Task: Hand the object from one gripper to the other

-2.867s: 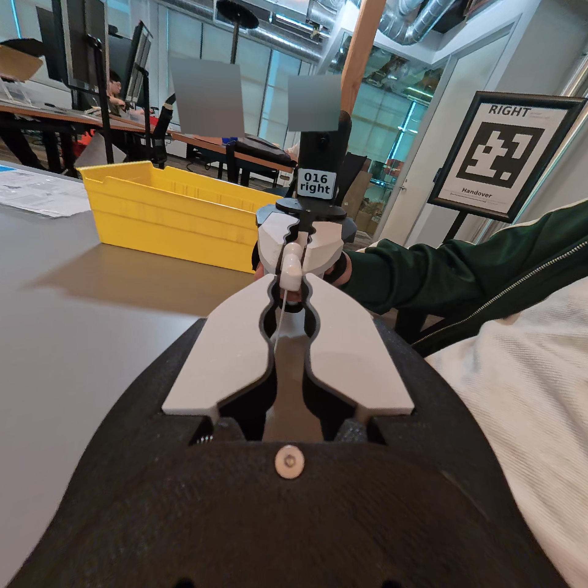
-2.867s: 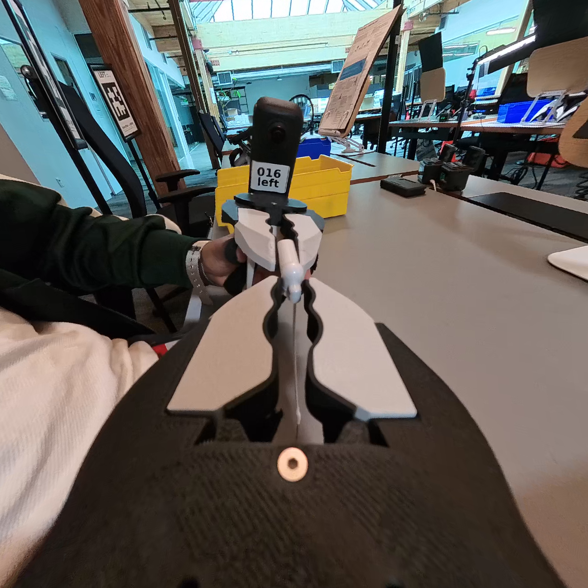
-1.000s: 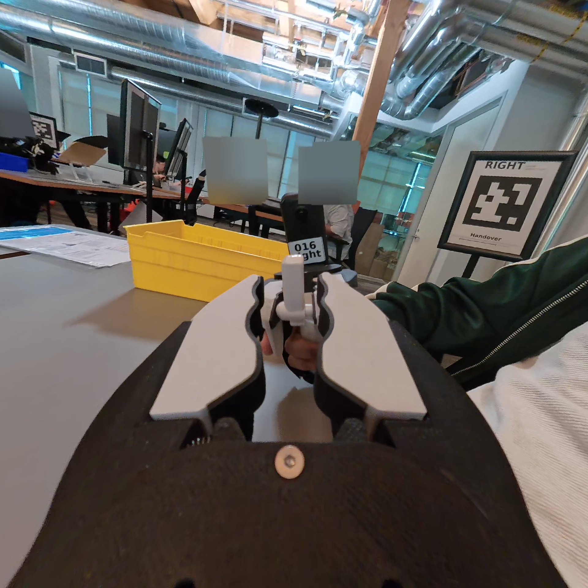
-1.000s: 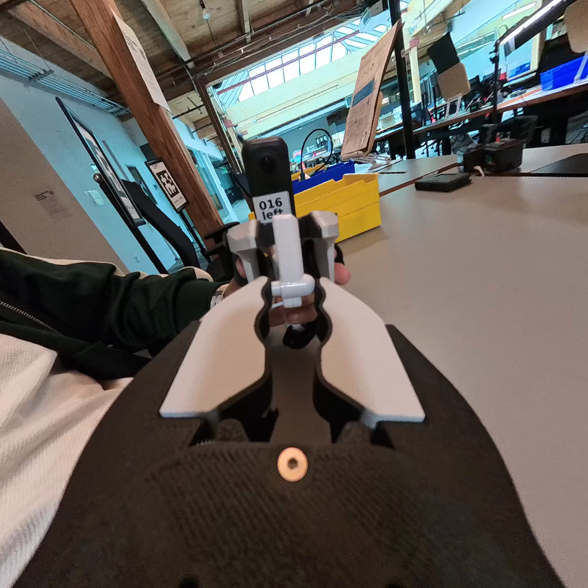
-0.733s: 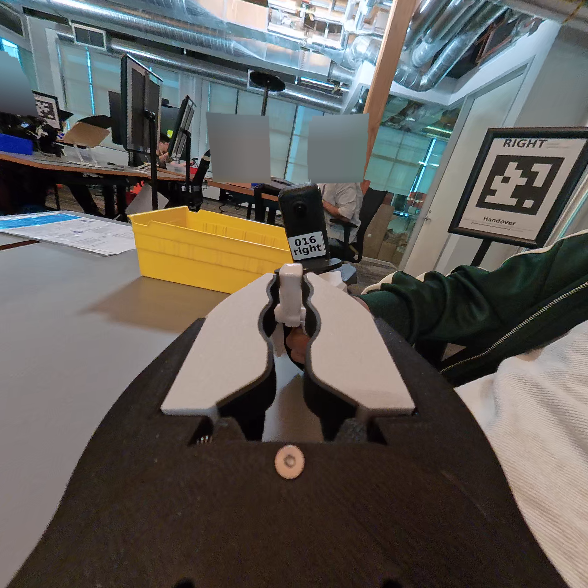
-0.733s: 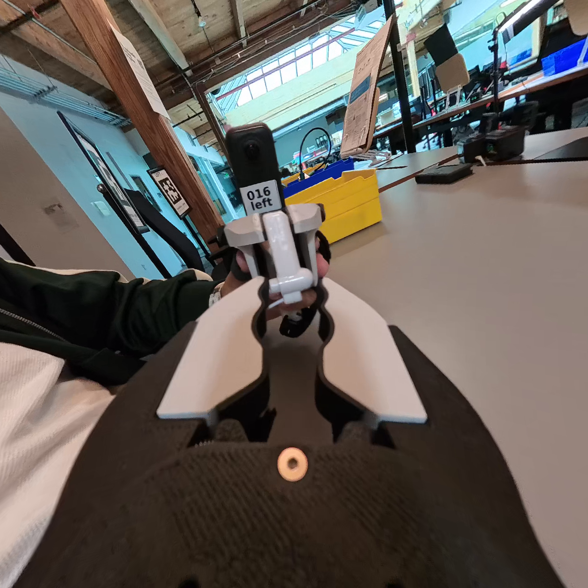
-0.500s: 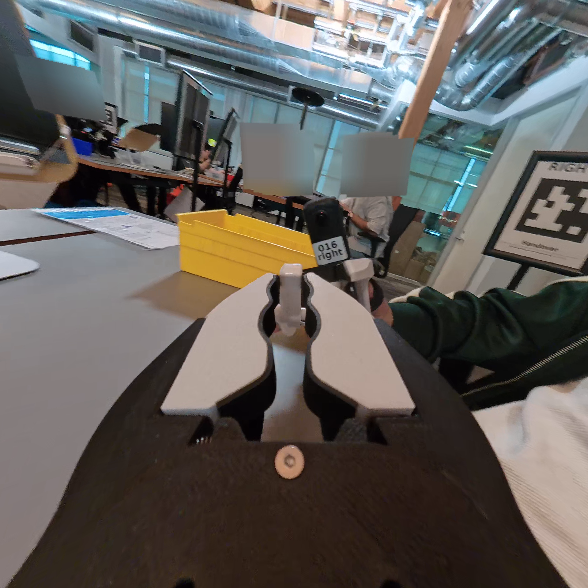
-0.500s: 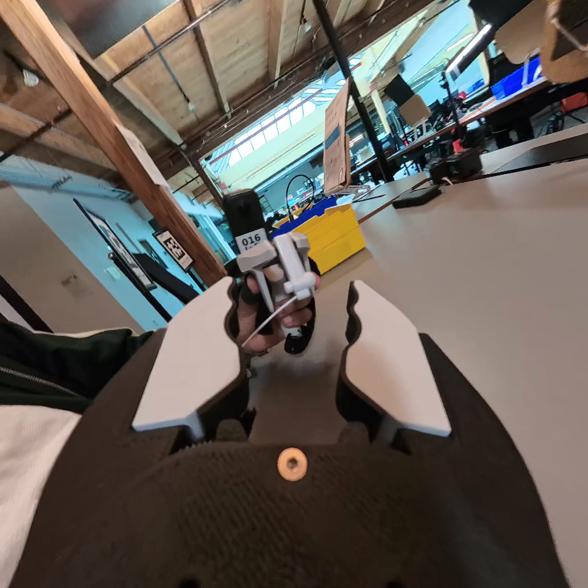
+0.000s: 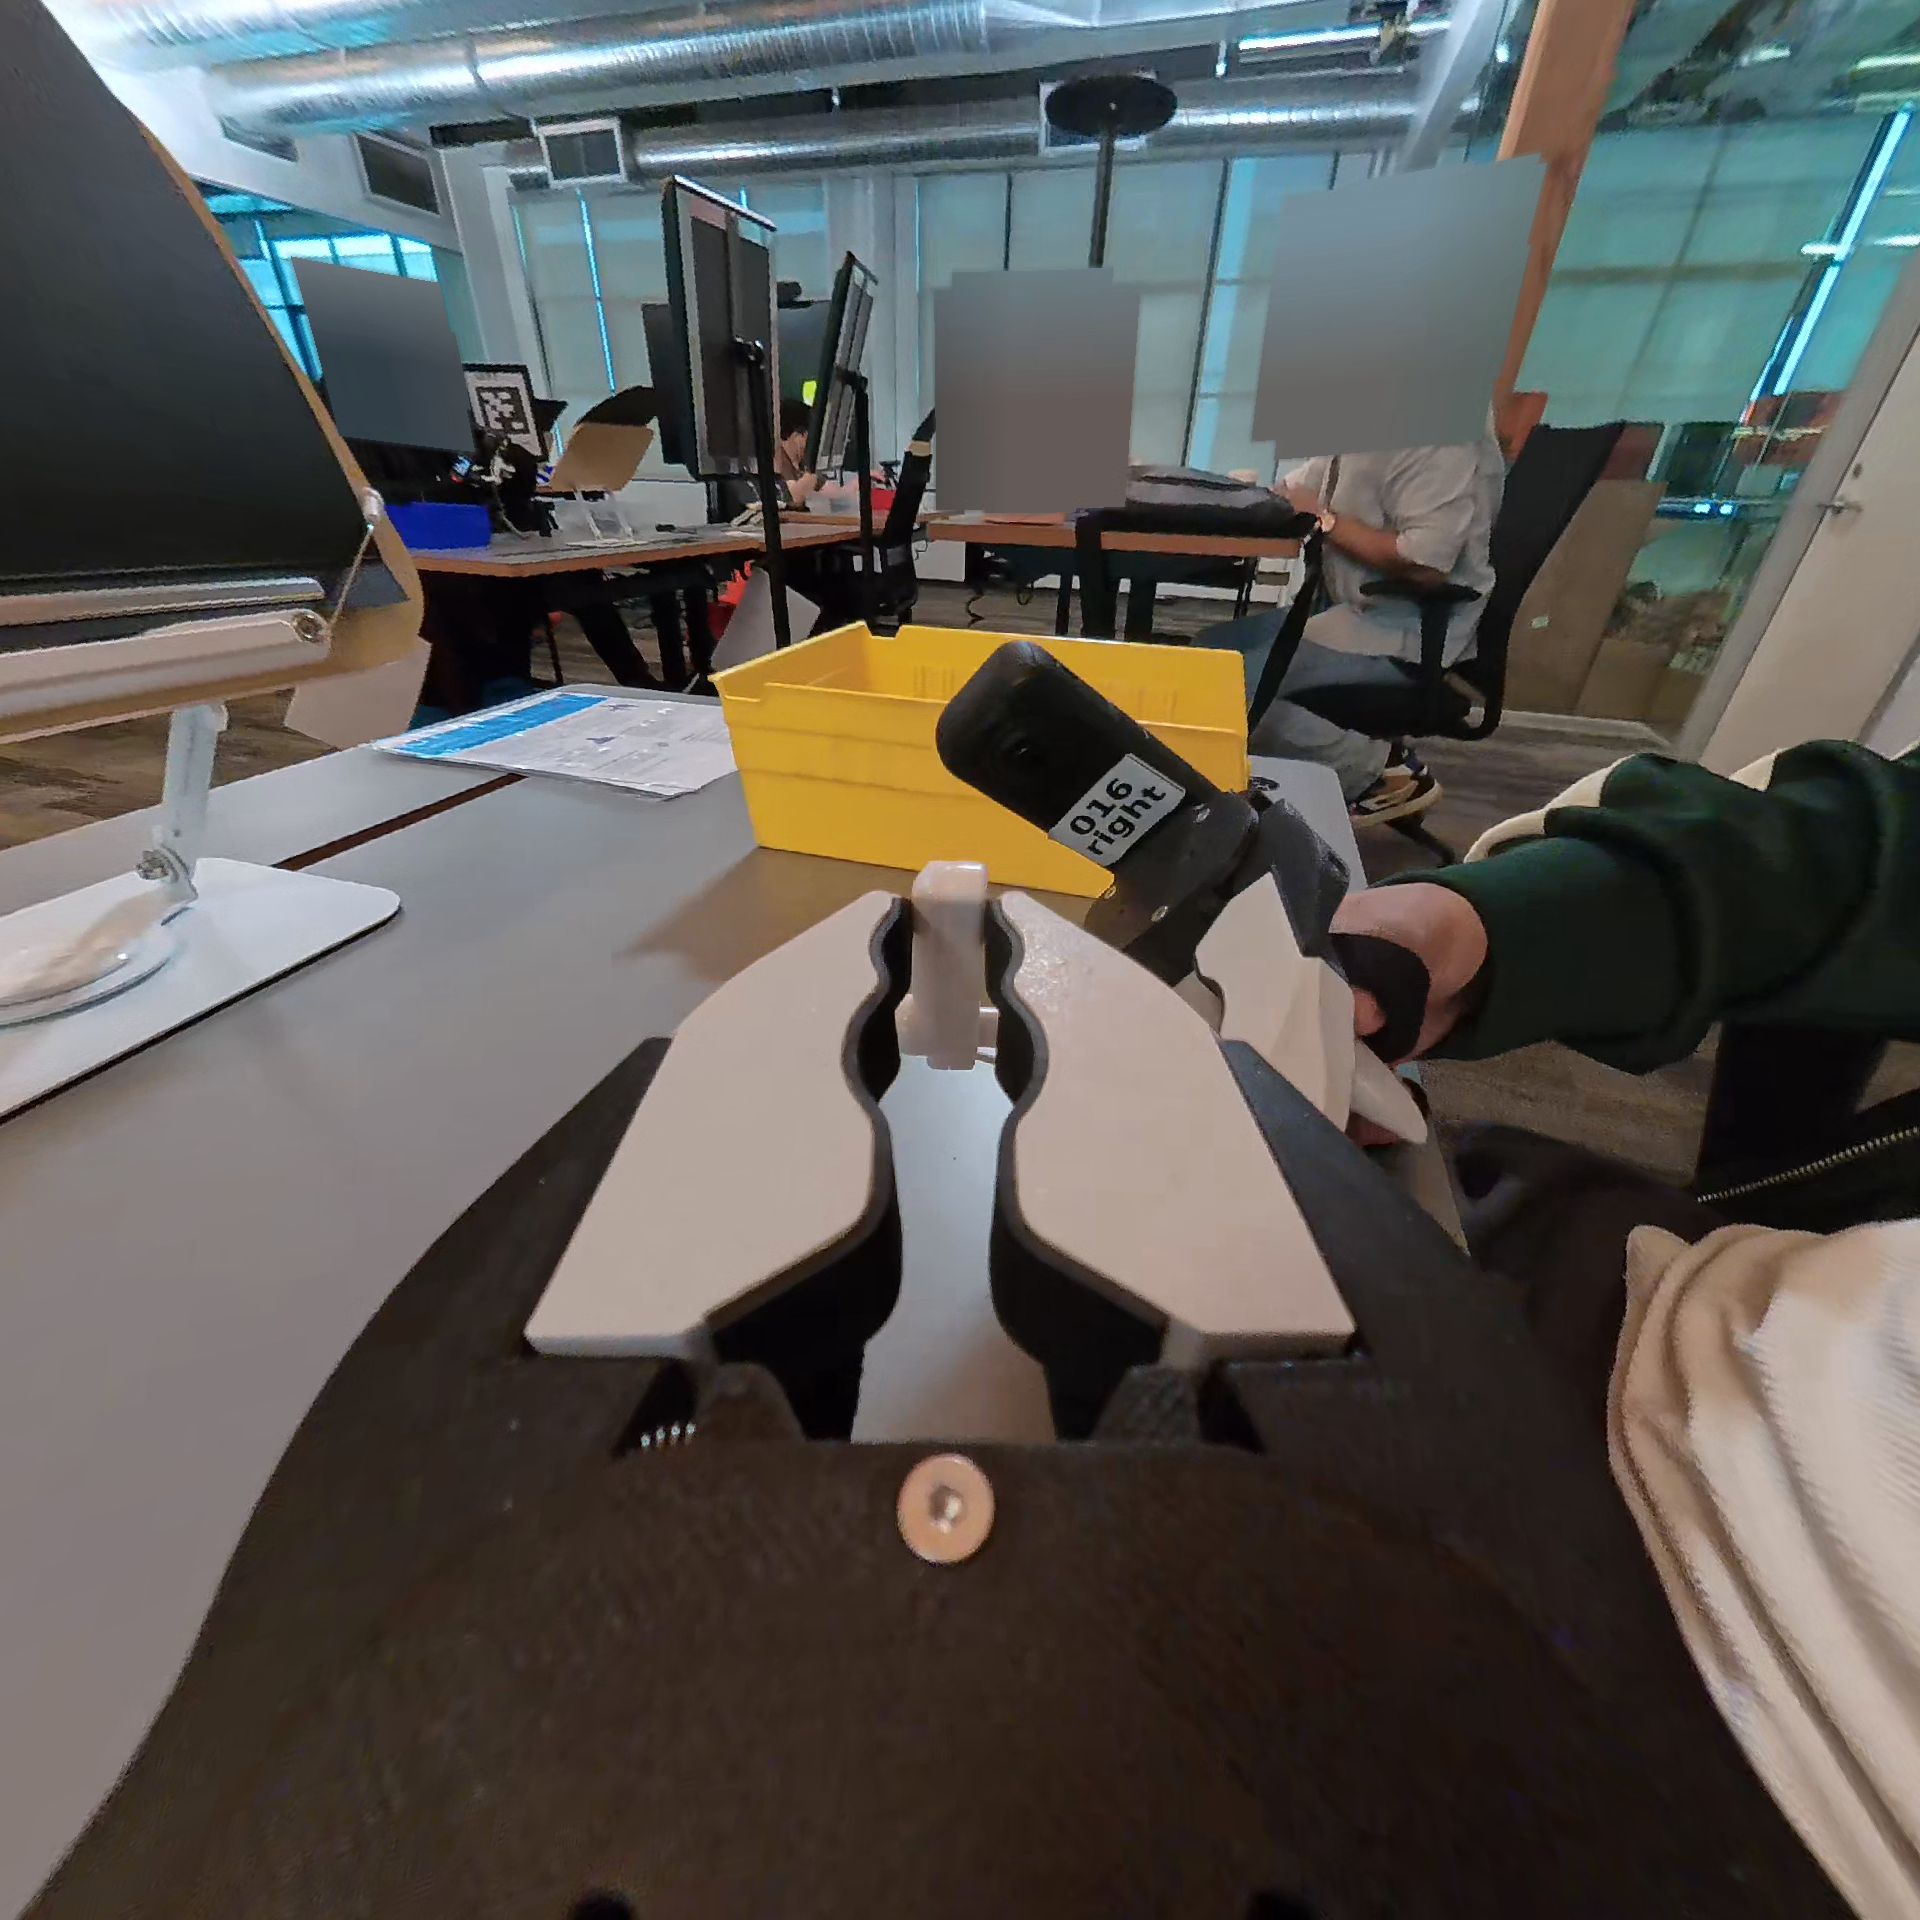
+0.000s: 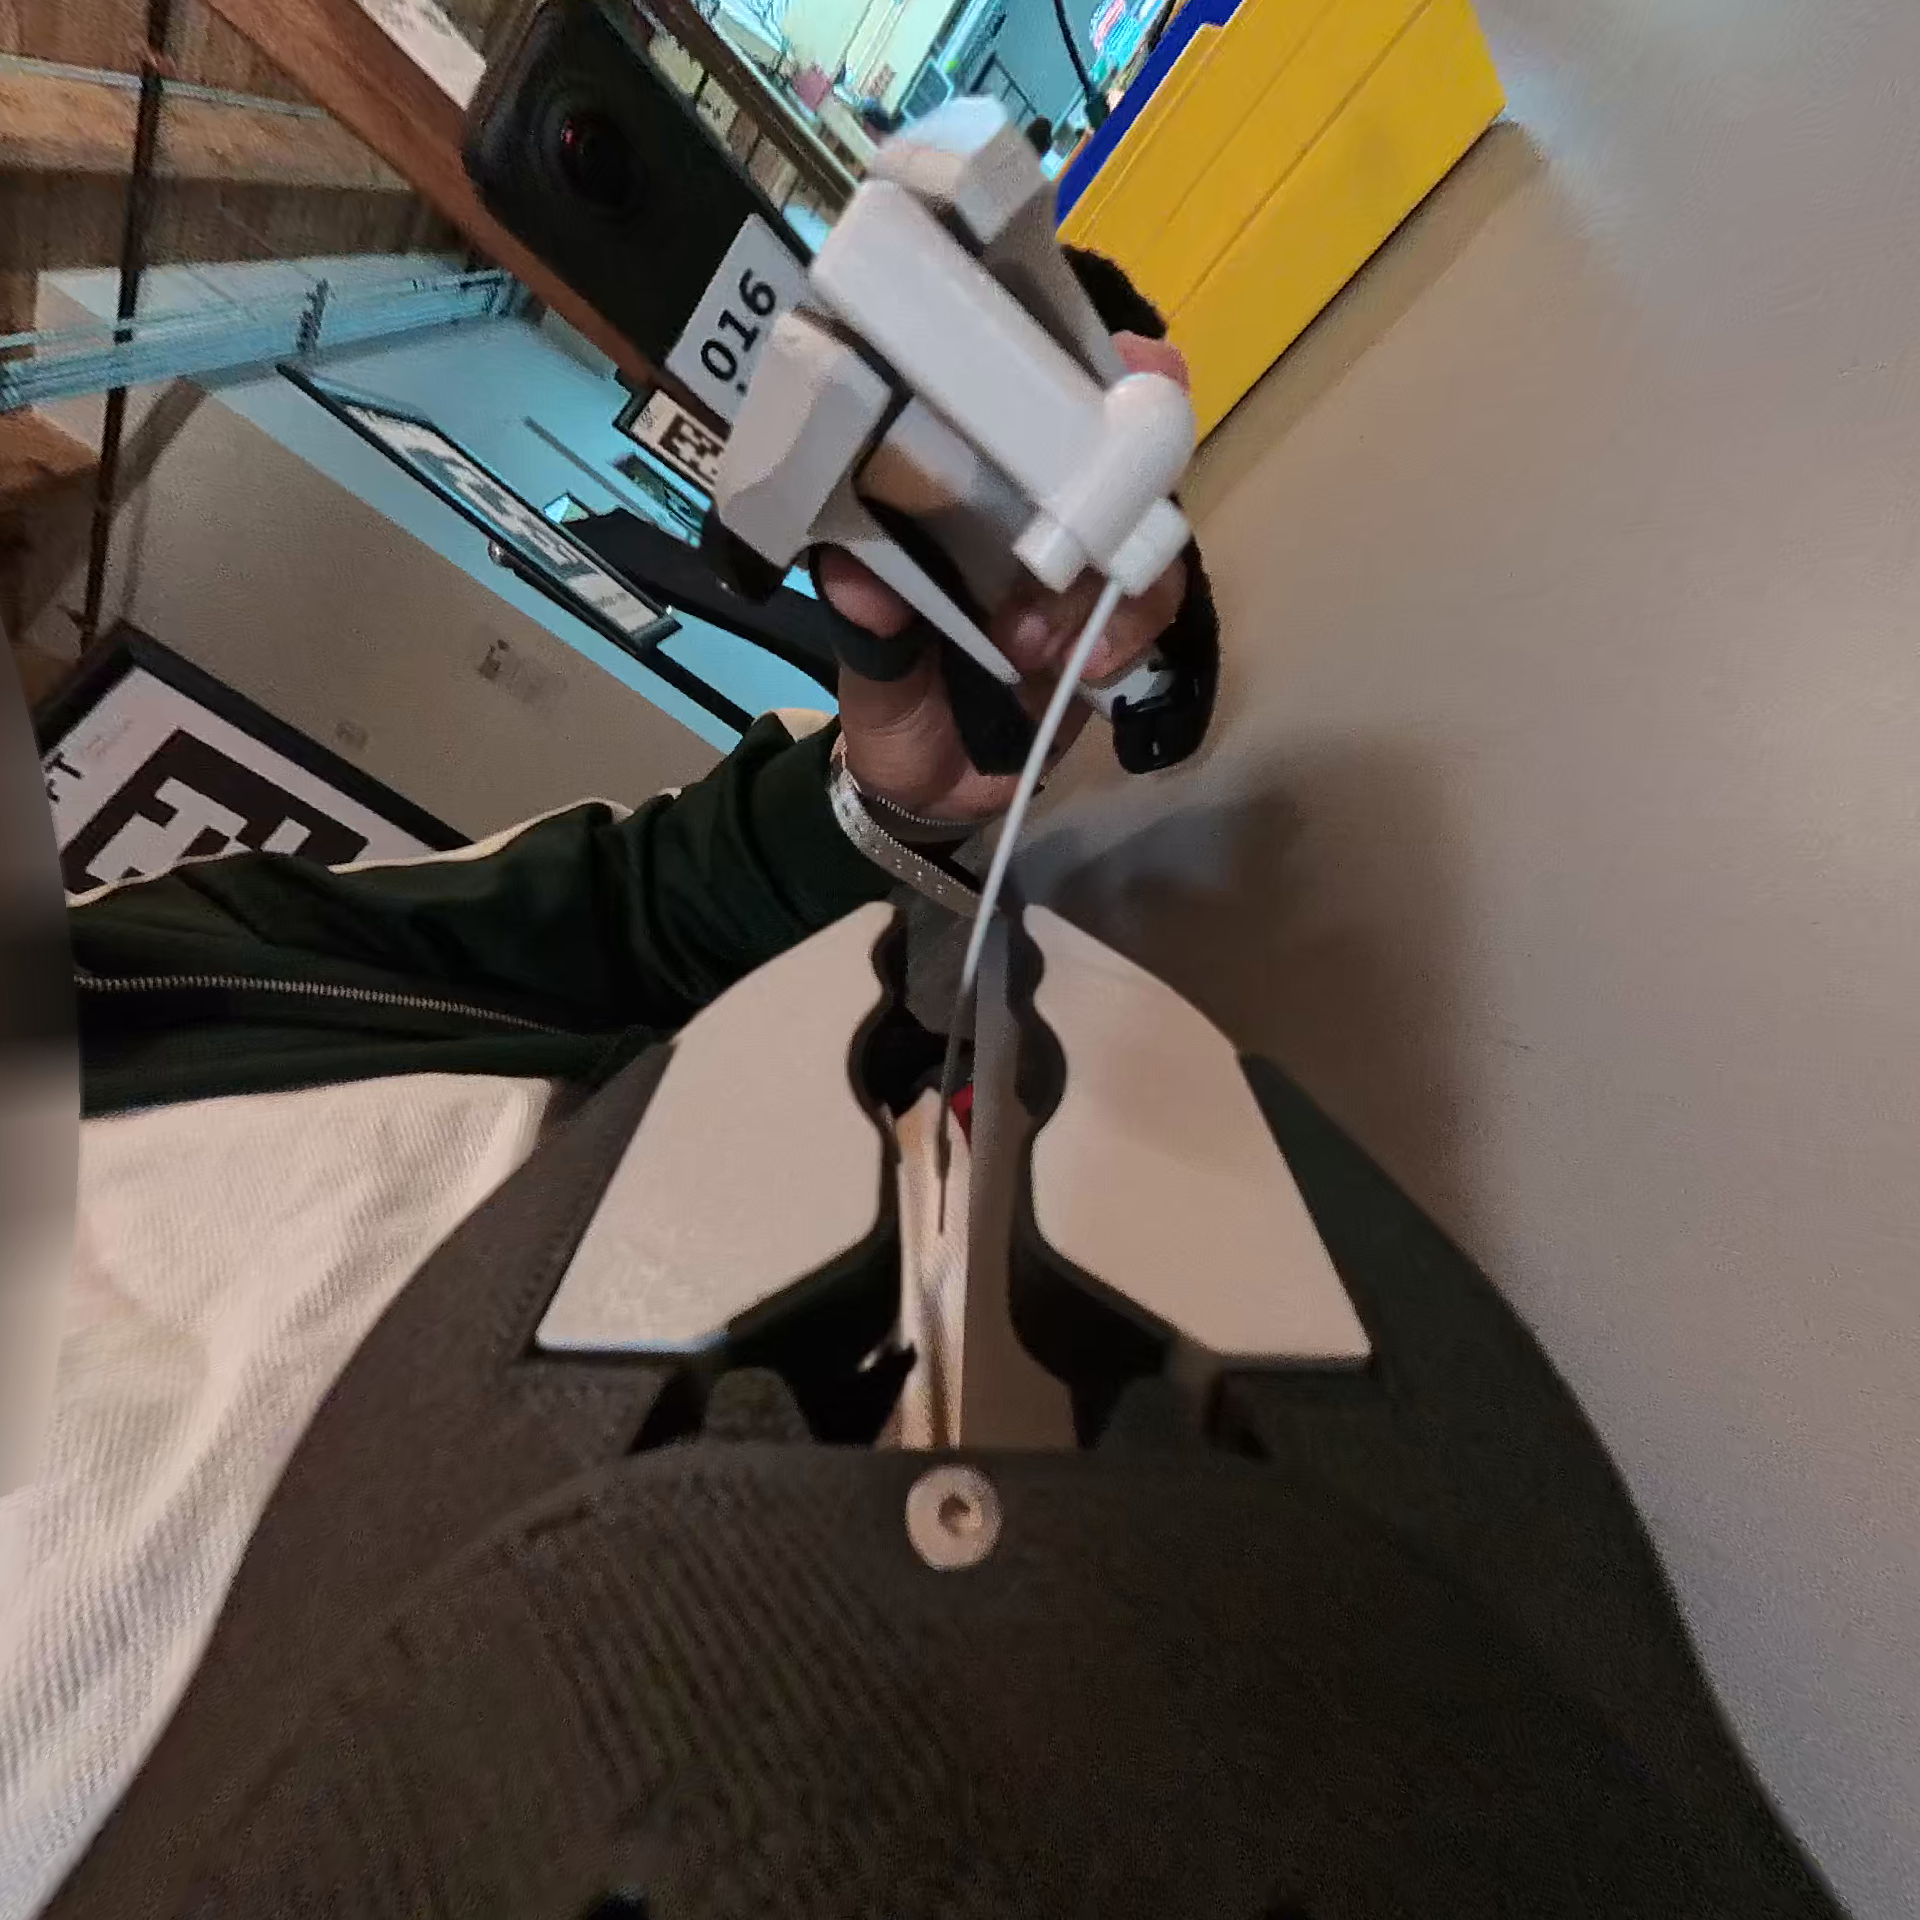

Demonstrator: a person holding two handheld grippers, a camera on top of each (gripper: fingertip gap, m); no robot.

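Since half a second ago the two grippers have drawn apart: the right gripper (image 9: 1262, 997) has swung off to the right and tipped over, its camera body now leaning toward the yellow bin (image 9: 987, 769), while the left gripper (image 9: 943, 966) has turned to face along the grey table (image 9: 312, 1091).

The left gripper is clamped on the white plastic piece (image 9: 943, 977), an upright white bar with a short cross stub. It sits between the tips of the two fingers, its top poking above them. In the right wrist view the same piece (image 10: 1081, 457) shows at the front of the left gripper (image 10: 966, 436), with a thin white cord (image 10: 1023, 790) trailing from its lower end toward the near camera; where that cord ends is hard to make out, as it fades into the dark gap.

The right gripper (image 10: 961, 966) has its fingers drawn close, only a narrow slot between them. It seems to hold nothing, though the cord runs down through that slot and the view is blurred there. In the left wrist view its fingertips are cut off behind the left gripper's right finger (image 9: 1143, 1143). A hand (image 9: 1403, 966) in a dark green sleeve (image 9: 1683, 894) grips its handle.
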